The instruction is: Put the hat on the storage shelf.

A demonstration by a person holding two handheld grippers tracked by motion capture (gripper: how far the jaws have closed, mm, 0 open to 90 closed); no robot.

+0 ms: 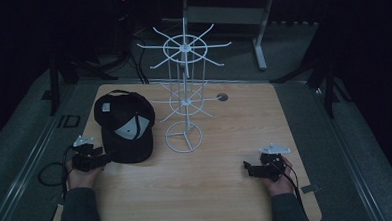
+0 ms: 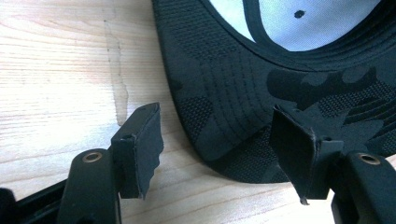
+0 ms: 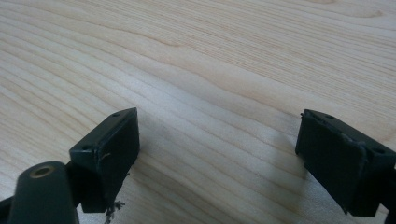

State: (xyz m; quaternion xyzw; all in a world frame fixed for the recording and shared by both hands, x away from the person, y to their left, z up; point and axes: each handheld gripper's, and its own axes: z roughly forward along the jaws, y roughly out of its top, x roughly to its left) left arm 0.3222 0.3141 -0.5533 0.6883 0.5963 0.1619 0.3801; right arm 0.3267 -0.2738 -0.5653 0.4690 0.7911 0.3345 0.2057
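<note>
High view: cap [image 1: 124, 126] lies upside down on the bench [image 1: 212, 190] beside a wire rack [image 1: 185, 91]. Left hand-held gripper [image 1: 103, 158], jaws apart, faces the brim; right hand-held gripper [image 1: 246, 167], jaws apart, empty. Cap likely light, soft; brim is the stiffest hold.

- light wood surface [image 1: 222, 189], rounded corners, small round hole [image 1: 222, 97] near the far edge
- black cap [image 1: 124, 126] lying upside down on its left side
- white wire rack [image 1: 185, 136] standing mid-surface, just beside the cap
</note>
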